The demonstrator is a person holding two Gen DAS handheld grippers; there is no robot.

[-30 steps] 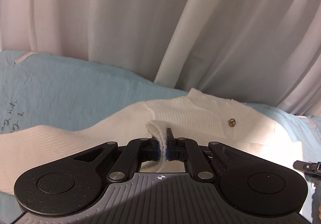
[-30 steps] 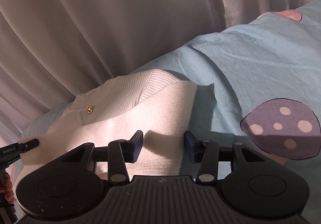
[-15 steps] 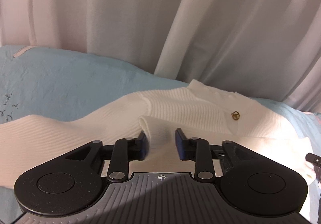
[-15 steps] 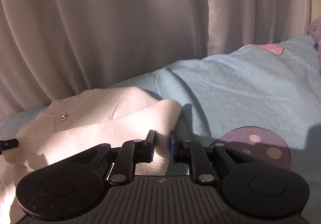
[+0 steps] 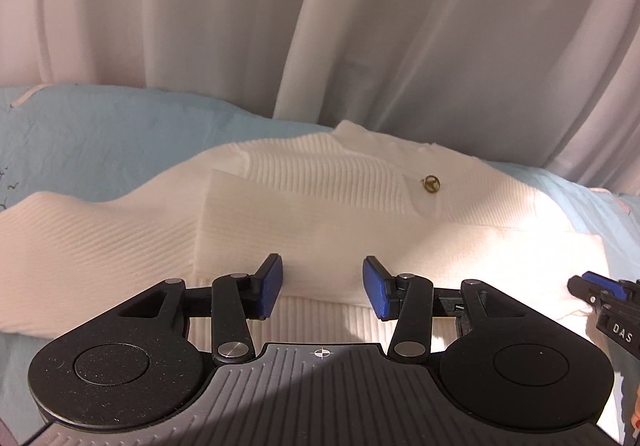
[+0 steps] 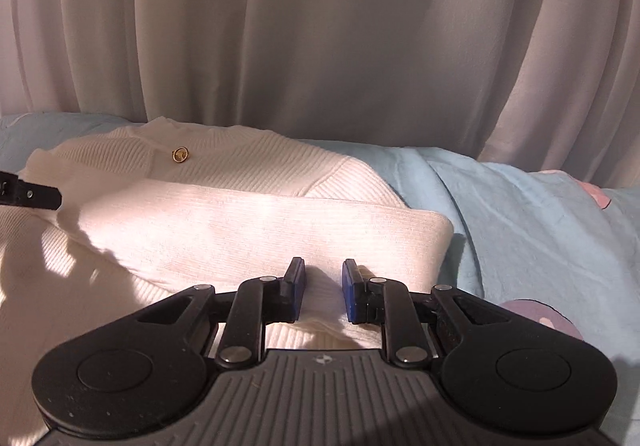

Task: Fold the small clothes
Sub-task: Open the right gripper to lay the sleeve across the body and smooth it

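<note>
White curtains (image 5: pixel 240 26) hung behind a bed with a light-blue sheet (image 6: pixel 520 214), on which lay a white ribbed cardigan (image 5: pixel 304 206) with a gold button (image 5: pixel 430 183), partly folded. The left gripper (image 5: pixel 322 288) had just been opening, its fingers apart over the fold, gripping nothing. The right gripper (image 6: pixel 322 292) stood narrowly parted over the cardigan's folded edge, without pinching it.

Dim room light overall, warm sunlit patches cast across the white sweater (image 6: pixel 256 222) at frame centre, hard-edged shadow thrown at lower left, curtain (image 5: pixel 320 26) evenly lit, frame corners darkened and bent by fisheye distortion, focus sharp.
</note>
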